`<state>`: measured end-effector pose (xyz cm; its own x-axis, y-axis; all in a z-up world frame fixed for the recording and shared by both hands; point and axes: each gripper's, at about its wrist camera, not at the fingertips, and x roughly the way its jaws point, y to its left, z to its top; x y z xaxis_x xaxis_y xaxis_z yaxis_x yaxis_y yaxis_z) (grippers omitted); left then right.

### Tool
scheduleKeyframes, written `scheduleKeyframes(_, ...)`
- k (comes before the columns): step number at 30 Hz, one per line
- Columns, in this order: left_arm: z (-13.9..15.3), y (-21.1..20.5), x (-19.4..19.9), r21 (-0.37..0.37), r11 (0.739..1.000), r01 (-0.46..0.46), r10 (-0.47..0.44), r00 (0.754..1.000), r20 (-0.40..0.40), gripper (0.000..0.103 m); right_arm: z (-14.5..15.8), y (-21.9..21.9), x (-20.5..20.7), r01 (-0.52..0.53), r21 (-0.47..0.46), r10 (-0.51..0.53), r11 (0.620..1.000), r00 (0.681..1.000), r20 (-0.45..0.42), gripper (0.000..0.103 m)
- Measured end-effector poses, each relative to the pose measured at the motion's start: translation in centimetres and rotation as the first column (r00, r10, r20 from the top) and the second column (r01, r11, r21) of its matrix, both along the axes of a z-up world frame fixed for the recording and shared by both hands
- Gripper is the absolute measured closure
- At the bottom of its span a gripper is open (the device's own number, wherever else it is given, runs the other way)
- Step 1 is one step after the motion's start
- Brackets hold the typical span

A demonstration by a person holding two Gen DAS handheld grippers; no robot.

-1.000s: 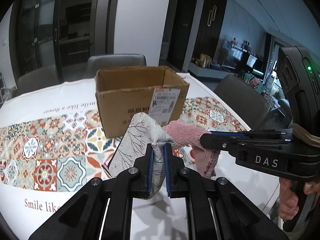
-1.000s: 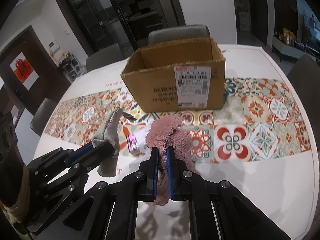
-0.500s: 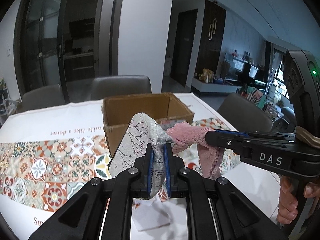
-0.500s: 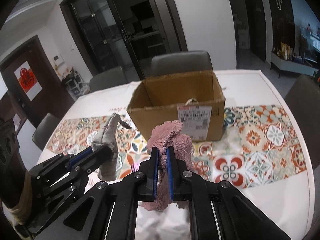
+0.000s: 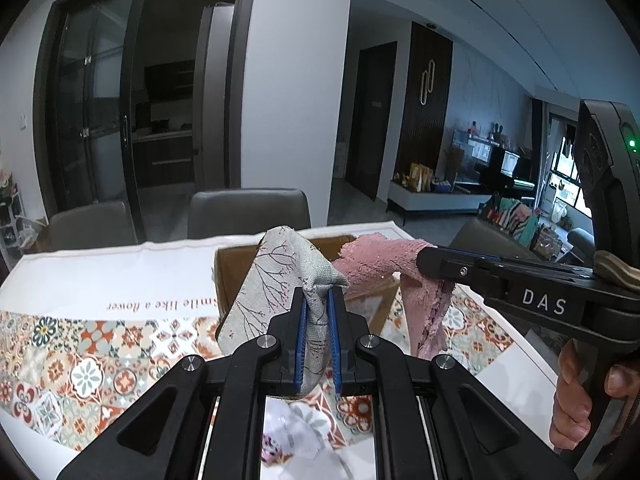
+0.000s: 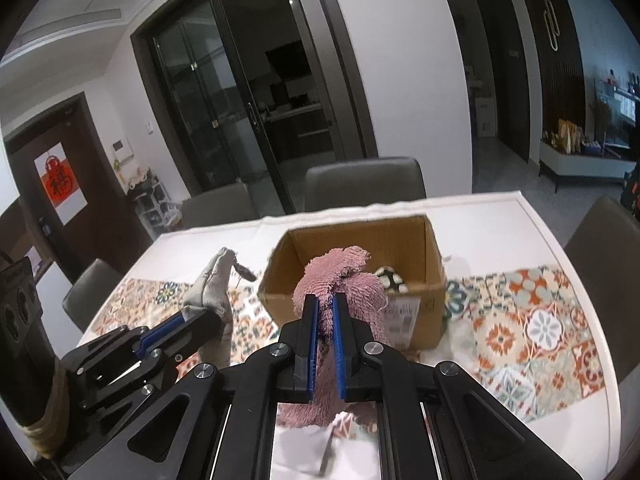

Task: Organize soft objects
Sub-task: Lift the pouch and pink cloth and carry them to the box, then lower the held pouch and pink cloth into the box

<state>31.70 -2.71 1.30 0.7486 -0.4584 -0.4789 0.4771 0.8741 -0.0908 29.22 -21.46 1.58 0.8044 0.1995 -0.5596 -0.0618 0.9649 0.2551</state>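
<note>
Two cloths held up before the box (image 6: 356, 276)

Left gripper (image 5: 318, 308) clenches the grey cloth (image 5: 276, 280); right gripper (image 6: 325, 312) clenches the pink towel (image 6: 340, 280), both near the box's front.

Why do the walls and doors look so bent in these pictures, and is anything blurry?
Both wrist views use fisheye lenses, so straight door frames bow outward and the corners go black. In the left wrist view the grey patterned cloth and left gripper are sharp. In the right wrist view the cardboard box looks slightly smeared, while the pink towel in the right gripper stays fairly crisp.
</note>
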Motion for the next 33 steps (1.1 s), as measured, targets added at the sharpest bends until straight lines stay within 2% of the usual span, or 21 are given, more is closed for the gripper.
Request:
scheduleKeyframes(8, 1.4, -0.4, 1.9, 0.006, 1.000, -0.007, 0.007, 0.999, 0.051, 0.091, 1.7, -0.4, 2.2, -0.004, 0.002, 0.004, 1.000, 0.999, 0.049, 0.094)
scheduleKeyframes(17, 1.7, -1.4, 4.7, 0.012, 1.000, -0.011, 0.010, 0.998, 0.065, 0.091, 2.2, -0.9, 5.2, -0.015, 0.004, 0.015, 1.000, 0.998, 0.063, 0.094)
scheduleKeyframes(25, 0.5, -2.5, 8.0, 0.026, 1.000, -0.017, 0.016, 0.999, 0.043, 0.091, 2.0, -1.4, 8.4, -0.016, -0.006, 0.016, 1.000, 0.998, 0.065, 0.094)
scheduleKeyframes(33, -1.3, -3.7, 11.2, 0.041, 0.999, -0.023, 0.023, 1.000, 0.001, 0.091, 0.1, -2.3, 12.0, -0.019, 0.012, 0.018, 1.000, 1.000, 0.013, 0.094)
